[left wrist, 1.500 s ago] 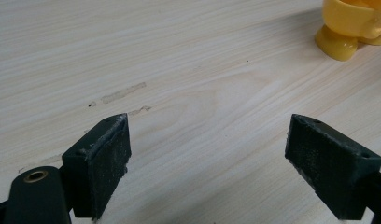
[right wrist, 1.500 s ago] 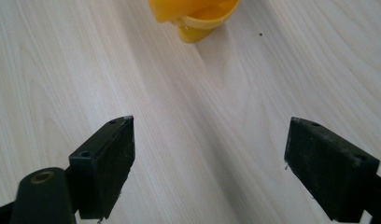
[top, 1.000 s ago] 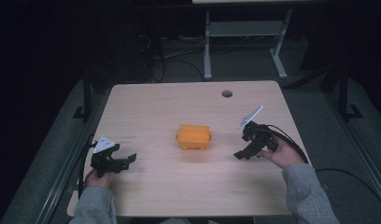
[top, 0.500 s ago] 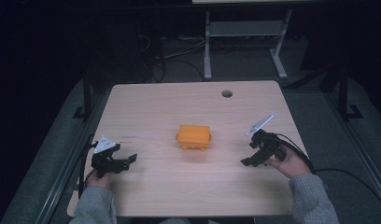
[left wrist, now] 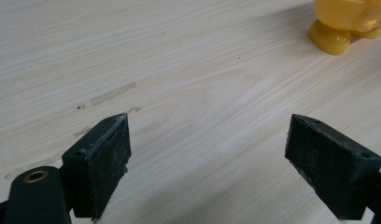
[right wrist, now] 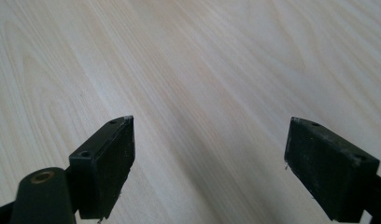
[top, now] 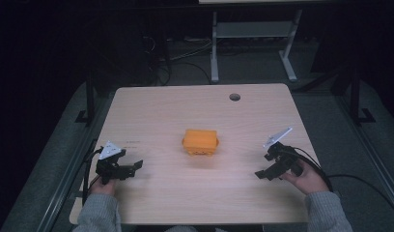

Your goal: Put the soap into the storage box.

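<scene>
An orange box-like toy point(top: 200, 141) with small feet sits at the middle of the light wooden table point(top: 185, 106). My left gripper point(top: 132, 167) rests low near the table's front left, jaws wide open with only bare wood between them; in the left gripper view point(left wrist: 209, 154) a yellow-orange foot of the toy point(left wrist: 345, 23) shows at the top right. Near the front right, my right gripper point(top: 263, 174) is held by a hand, also wide open. In the right gripper view point(right wrist: 209, 158) only wood grain lies between the jaws.
A round cable hole point(top: 234, 97) sits near the table's far right corner. Behind the table stands a white metal frame point(top: 253, 34) with cables on the dark floor. Faint scuff marks point(left wrist: 111, 93) mark the wood ahead of the left gripper.
My right gripper has drawn back from beside the toy toward the front right edge and dropped lower. The left gripper and the toy have stayed put.
</scene>
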